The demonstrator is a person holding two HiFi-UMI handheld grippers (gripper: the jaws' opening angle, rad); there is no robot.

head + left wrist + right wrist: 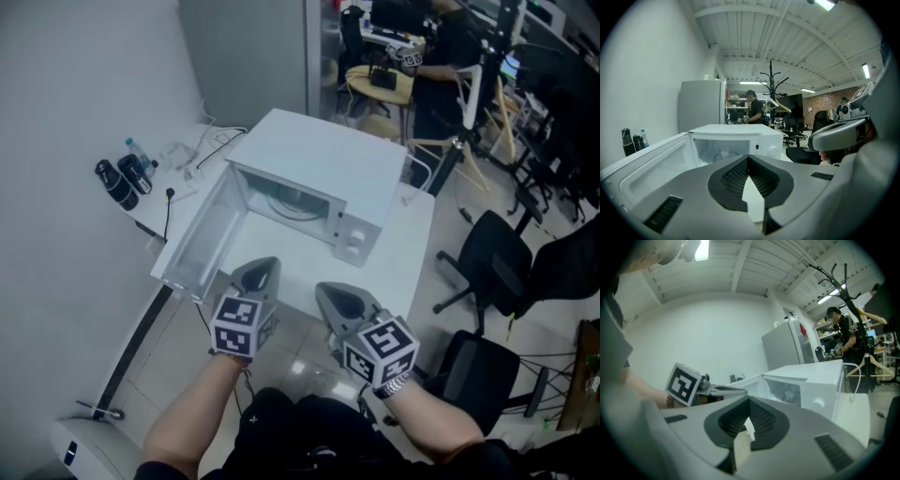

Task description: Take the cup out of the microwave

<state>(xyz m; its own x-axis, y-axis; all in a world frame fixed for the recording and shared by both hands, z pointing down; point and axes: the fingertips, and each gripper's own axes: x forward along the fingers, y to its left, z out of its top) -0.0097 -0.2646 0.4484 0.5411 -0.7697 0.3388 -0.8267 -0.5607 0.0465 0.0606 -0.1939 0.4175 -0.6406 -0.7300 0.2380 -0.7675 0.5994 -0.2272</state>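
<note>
I have both claws side by side at the near edge of a white table (pixel 414 217), the left gripper (pixel 262 270) and right gripper (pixel 333 298) each with jaws closed tip to tip and nothing between them. The microwave (pixel 319 164) stands at 12 o'clock from them, and its door (pixel 202 239) is swung wide open toward 8 o'clock. In the right gripper view a small pale shape sits inside the oven; I take it for the cup (pixel 791 393), though it is too blurred to be sure. Dark bottles (pixel 125 178) stand at 10 o'clock on the tabletop against the plain wall, with loose cables (pixel 202 155) just beside them. Black office chairs (pixel 492 258) crowd the floor at 3 o'clock. A tall grey cabinet (pixel 701 105) rises behind the microwave, a coat stand (pixel 771 91) near it, and a person (pixel 450 56) is at a round table at 1 o'clock
</note>
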